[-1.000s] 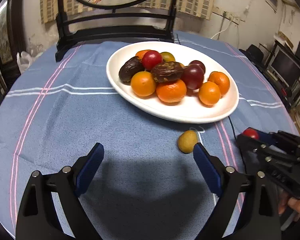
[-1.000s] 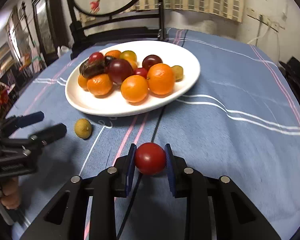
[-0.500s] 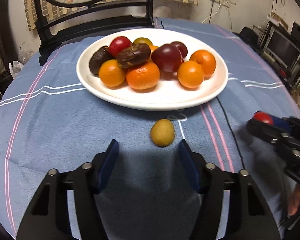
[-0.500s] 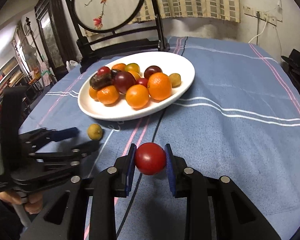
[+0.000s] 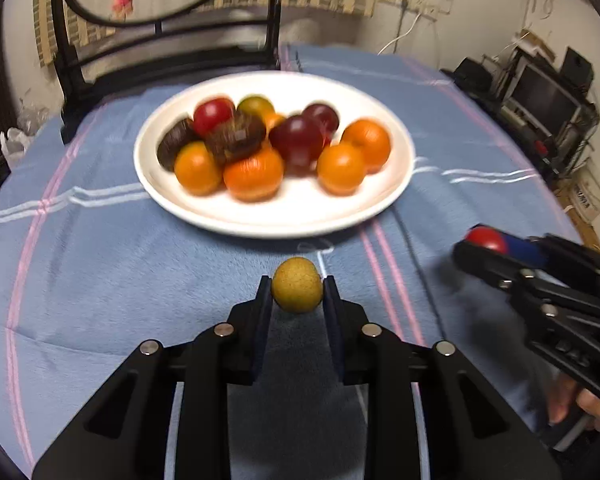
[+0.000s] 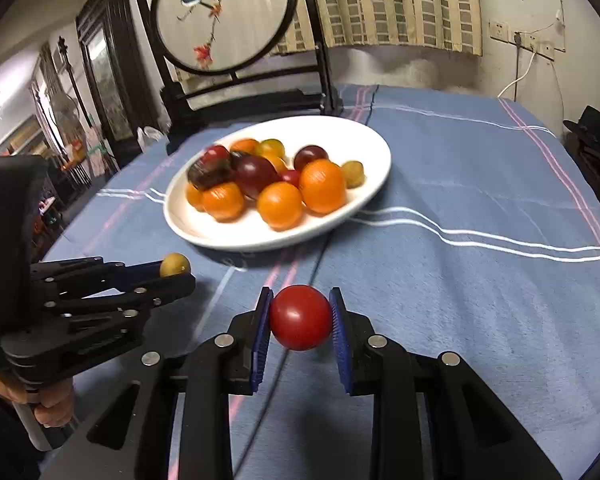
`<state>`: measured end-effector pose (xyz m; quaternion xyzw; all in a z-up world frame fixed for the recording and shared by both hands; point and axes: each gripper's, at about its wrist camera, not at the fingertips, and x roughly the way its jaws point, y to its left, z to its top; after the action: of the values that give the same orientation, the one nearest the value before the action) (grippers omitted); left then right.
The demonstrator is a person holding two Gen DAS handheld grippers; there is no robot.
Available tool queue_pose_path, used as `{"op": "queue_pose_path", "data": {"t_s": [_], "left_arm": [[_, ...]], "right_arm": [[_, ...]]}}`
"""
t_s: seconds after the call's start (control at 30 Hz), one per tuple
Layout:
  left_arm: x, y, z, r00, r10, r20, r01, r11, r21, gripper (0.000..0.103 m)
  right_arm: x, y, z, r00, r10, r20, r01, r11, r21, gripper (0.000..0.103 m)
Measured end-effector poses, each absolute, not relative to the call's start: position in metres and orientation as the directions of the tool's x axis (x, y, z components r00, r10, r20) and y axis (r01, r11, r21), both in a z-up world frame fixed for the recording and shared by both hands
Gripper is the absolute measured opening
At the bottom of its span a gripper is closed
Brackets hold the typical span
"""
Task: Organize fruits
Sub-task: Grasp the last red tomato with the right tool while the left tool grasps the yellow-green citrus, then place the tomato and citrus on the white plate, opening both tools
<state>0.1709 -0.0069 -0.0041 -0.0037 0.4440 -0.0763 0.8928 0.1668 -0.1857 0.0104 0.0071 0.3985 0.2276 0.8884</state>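
A small yellow-green round fruit point(image 5: 297, 285) sits pinched between the blue pads of my left gripper point(image 5: 297, 292), which is shut on it just in front of the white plate point(image 5: 276, 226). The plate holds several oranges, dark red plums, red tomatoes and brown fruits. In the right wrist view my right gripper point(image 6: 300, 308) is shut on a red tomato point(image 6: 300, 318), above the blue cloth and short of the plate point(image 6: 260, 243). The left gripper point(image 6: 176, 274) with the yellow-green fruit point(image 6: 175, 263) shows at the left there, and the right gripper point(image 5: 490, 250) with the tomato point(image 5: 486, 239) at the right of the left wrist view.
A blue striped tablecloth point(image 6: 480, 184) covers the round table. A dark wooden stand with a round embroidered panel point(image 6: 228, 12) rises behind the plate. A thin black cable point(image 5: 412, 236) runs across the cloth right of the plate. Shelves with electronics point(image 5: 548, 92) lie beyond the right edge.
My left gripper moved in on the yellow-green fruit and its jaws closed onto it. The right gripper kept its grip on the red tomato and rose slightly.
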Motion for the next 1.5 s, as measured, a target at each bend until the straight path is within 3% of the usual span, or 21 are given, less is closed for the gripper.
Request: {"op": "queue_pose_path", "data": {"t_s": [0.1,0.37,0.83,0.9,0.93,0.97,1.0,1.27,1.5], "left_arm": [[0.170,-0.004,0.018,0.633,-0.136,-0.762,0.144,0.988,-0.056,0.025],[0.214,0.005,0.061,0.702,-0.055,-0.710,0.097,0.995,0.019,0.025],[0.311,0.015,0.029,0.646,0.029,-0.763,-0.013,1.000,0.027,0.025],[0.312,0.018,0.026,0.645,0.055,-0.762,-0.052,0.998,0.028,0.041],[0.313,0.022,0.025,0.645,0.070,-0.761,-0.082,0.996,0.023,0.067],[0.313,0.026,0.025,0.648,0.080,-0.757,-0.108,0.994,0.012,0.080],[0.309,0.030,0.027,0.661,0.064,-0.747,-0.114,0.993,-0.015,0.081],[0.288,0.026,0.039,0.676,0.072,-0.733,-0.101,0.995,0.005,0.081],[0.250,0.023,0.051,0.692,0.049,-0.720,-0.097,0.995,-0.026,0.085]], "right_arm": [[0.163,-0.179,0.026,0.585,0.457,-0.670,-0.425,0.876,0.226,0.029],[0.199,-0.143,0.058,0.620,0.452,-0.641,-0.483,0.864,0.143,0.029],[0.289,-0.118,0.029,0.612,0.386,-0.690,-0.420,0.898,0.131,0.030],[0.294,-0.119,0.026,0.616,0.378,-0.691,-0.410,0.903,0.128,0.037],[0.293,-0.122,0.026,0.628,0.368,-0.686,-0.396,0.910,0.125,0.038],[0.294,-0.129,0.027,0.640,0.368,-0.674,-0.377,0.915,0.142,0.045],[0.293,-0.133,0.026,0.637,0.377,-0.673,-0.374,0.914,0.158,0.052],[0.265,-0.156,0.035,0.642,0.386,-0.662,-0.379,0.911,0.163,0.054],[0.218,-0.168,0.041,0.648,0.386,-0.657,-0.384,0.910,0.156,0.069]]}}
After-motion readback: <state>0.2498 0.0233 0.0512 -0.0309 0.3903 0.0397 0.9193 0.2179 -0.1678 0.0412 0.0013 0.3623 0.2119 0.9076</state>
